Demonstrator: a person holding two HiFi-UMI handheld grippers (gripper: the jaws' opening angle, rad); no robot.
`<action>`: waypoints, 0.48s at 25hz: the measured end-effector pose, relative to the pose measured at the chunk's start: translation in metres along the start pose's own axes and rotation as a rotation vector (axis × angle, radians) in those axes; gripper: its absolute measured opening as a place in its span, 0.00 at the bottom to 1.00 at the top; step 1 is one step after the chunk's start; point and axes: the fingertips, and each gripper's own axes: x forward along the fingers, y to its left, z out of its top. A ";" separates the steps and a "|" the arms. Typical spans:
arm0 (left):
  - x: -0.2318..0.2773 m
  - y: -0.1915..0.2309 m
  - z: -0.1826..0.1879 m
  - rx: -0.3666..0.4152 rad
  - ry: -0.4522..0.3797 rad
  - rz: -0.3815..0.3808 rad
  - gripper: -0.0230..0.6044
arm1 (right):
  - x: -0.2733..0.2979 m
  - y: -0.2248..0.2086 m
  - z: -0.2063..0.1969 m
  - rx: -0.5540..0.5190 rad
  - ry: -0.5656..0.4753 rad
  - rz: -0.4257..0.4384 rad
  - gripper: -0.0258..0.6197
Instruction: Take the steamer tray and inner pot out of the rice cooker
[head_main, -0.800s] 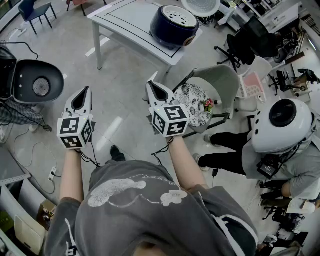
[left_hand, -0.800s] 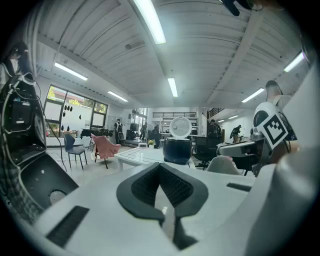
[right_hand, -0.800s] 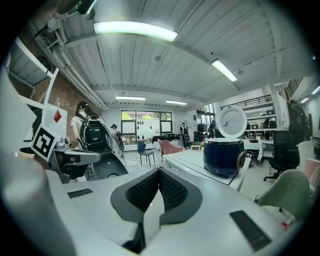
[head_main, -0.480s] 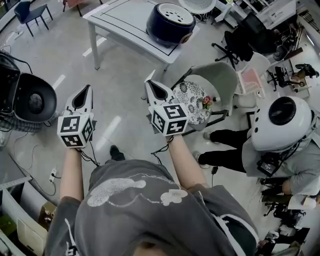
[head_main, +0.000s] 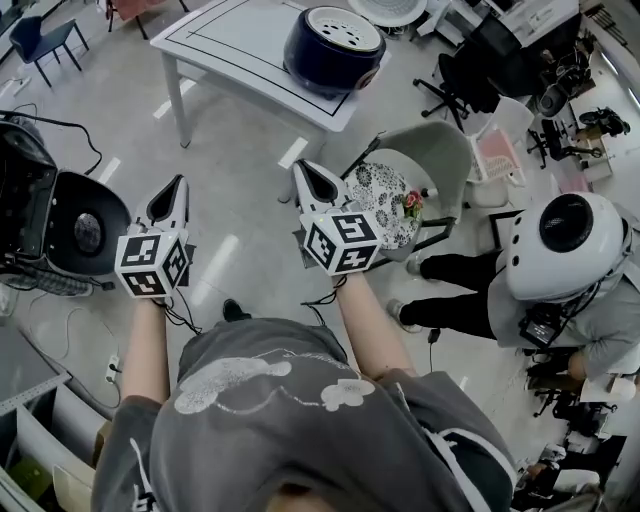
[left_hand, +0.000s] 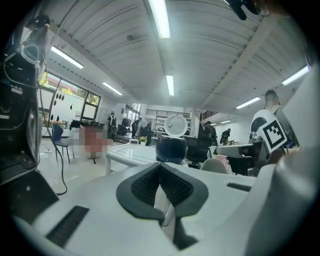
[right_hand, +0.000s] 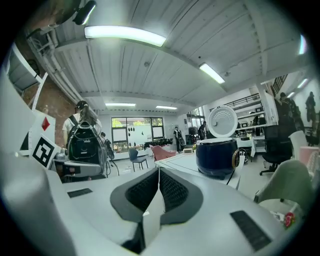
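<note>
A dark blue rice cooker (head_main: 332, 48) stands on a white table (head_main: 230, 45) far ahead, its round white lid (head_main: 391, 10) raised. A perforated white steamer tray (head_main: 343, 29) shows in its open top; the inner pot is hidden. The cooker also appears in the left gripper view (left_hand: 171, 148) and the right gripper view (right_hand: 216, 157). My left gripper (head_main: 175, 184) and right gripper (head_main: 302, 169) are held over the floor, well short of the table. Both are shut with nothing between their pads. Each shows its jaws pressed together, left gripper (left_hand: 160, 167) and right gripper (right_hand: 158, 172).
A grey chair (head_main: 430, 170) with a floral cushion (head_main: 385, 205) stands just right of my right gripper. A person in a white helmet (head_main: 565, 245) sits at the right. Black equipment with a cable (head_main: 50, 215) stands at the left. Office chairs and desks (head_main: 500, 60) crowd the back right.
The view has shifted forward: table and cooker sit slightly lower and nearer in the head view, and the black equipment at the left has swung round. Both grippers keep their pose.
</note>
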 end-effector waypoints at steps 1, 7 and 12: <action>0.005 0.001 0.001 0.004 -0.003 -0.015 0.05 | 0.003 -0.001 0.002 0.012 -0.015 -0.006 0.09; 0.034 -0.010 0.006 0.017 -0.043 -0.149 0.57 | 0.024 -0.008 -0.006 0.056 -0.001 0.006 0.48; 0.040 -0.003 0.007 0.028 -0.038 -0.140 0.68 | 0.028 -0.020 -0.004 0.068 -0.002 -0.031 0.53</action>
